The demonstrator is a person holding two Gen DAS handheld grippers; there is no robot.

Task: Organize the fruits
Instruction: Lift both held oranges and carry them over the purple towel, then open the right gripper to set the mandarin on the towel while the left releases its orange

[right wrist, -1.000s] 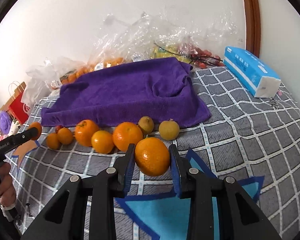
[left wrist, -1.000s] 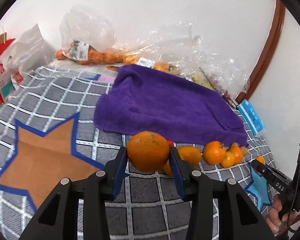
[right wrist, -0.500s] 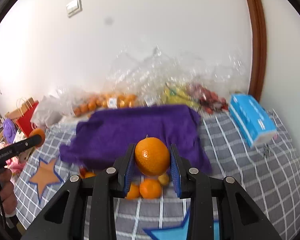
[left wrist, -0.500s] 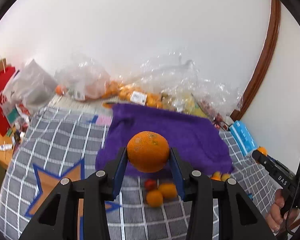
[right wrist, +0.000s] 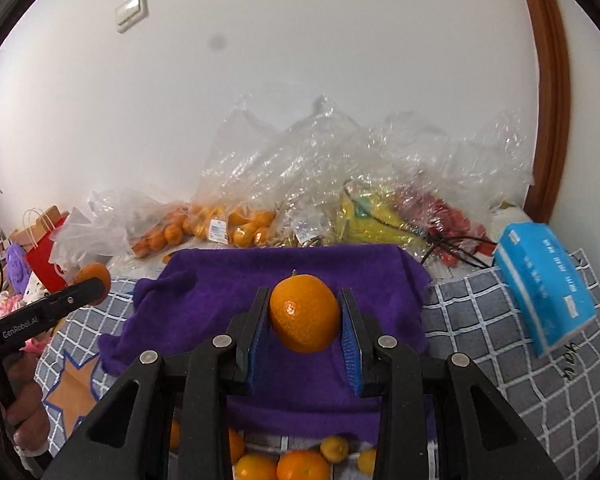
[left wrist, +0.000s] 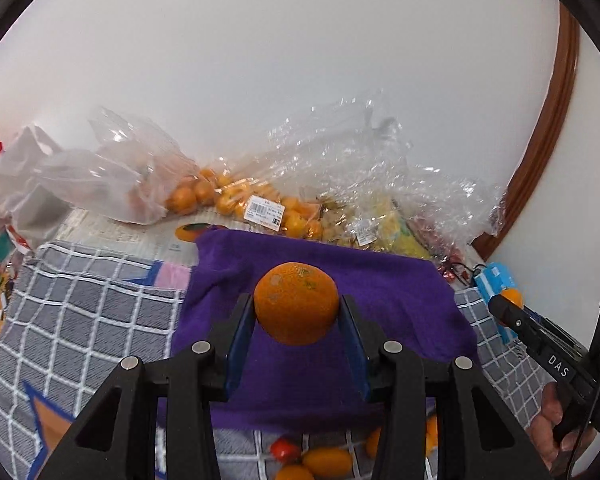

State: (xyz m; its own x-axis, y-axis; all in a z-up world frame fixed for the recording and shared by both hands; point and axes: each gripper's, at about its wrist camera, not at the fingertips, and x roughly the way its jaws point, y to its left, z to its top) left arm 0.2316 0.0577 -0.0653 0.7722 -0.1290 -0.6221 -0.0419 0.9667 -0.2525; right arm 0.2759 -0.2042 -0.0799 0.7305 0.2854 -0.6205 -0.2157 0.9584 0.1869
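My left gripper [left wrist: 296, 320] is shut on a large orange [left wrist: 296, 308] and holds it in the air over the purple towel [left wrist: 380, 280]. My right gripper [right wrist: 305, 320] is shut on a second orange [right wrist: 305, 312], also held above the towel [right wrist: 204, 300]. Loose oranges and small fruits lie in a row at the towel's near edge, in the left wrist view [left wrist: 324, 460] and in the right wrist view [right wrist: 300, 464], partly hidden by the grippers. Each gripper shows in the other's view at the frame edge [left wrist: 508, 308] [right wrist: 92, 280].
Clear plastic bags of oranges [left wrist: 220, 196] and other fruit [right wrist: 380, 216] line the wall behind the towel. A blue tissue box [right wrist: 548, 280] lies at the right. A red paper bag [right wrist: 46, 256] stands at the left. The grey checked cloth [left wrist: 80, 312] has star patches.
Both grippers have risen with their oranges from just above the cloth near the fruit row to higher up over the purple towel. The fruit row now lies beneath them.
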